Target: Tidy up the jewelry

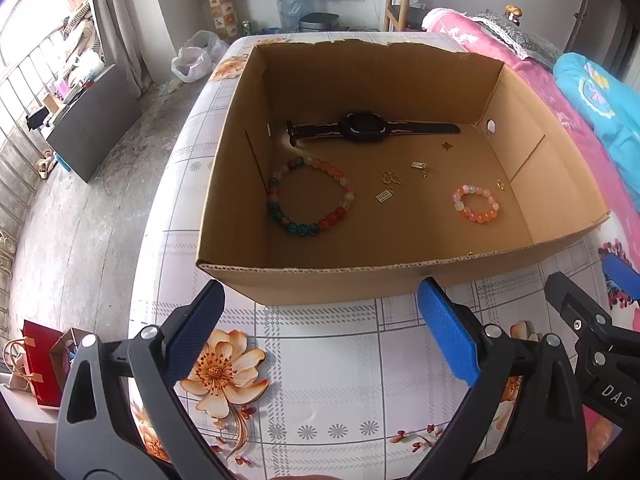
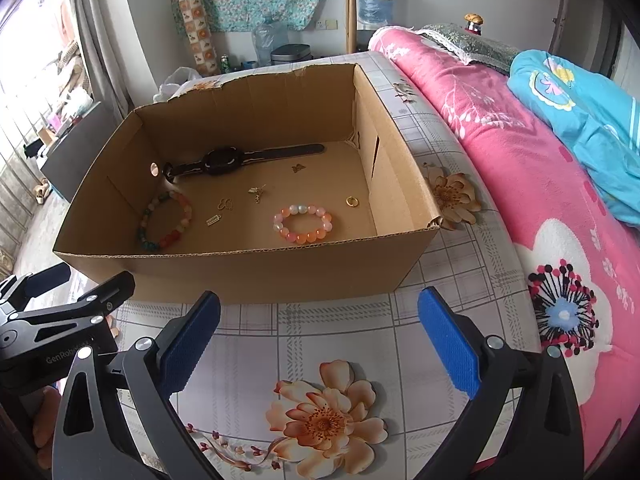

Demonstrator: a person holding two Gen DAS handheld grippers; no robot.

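Open-topped cardboard box (image 1: 400, 280), jewelry scattered over its floor. Black watch (image 1: 370, 128) laid flat and unbuckled along the far wall. Large multicoloured bead bracelet (image 1: 276, 188) near the left wall, lying flat. Smaller pink-and-orange bead bracelet (image 1: 476, 204) toward the right, well apart from it. Between them, small gold charms: a butterfly outline (image 1: 390, 178), a rectangular tag (image 1: 384, 195), a chained piece (image 1: 420, 168), possibly another butterfly (image 1: 447, 145) farther back. Gold ring (image 2: 352, 201) near the right wall.

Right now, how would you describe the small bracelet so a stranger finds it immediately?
Look inside the cardboard box on the flowered table. The small bracelet lies on the right part of its floor, beside a gold ring. Its beads are only pink, white and orange, unlike the larger multicoloured bracelet.
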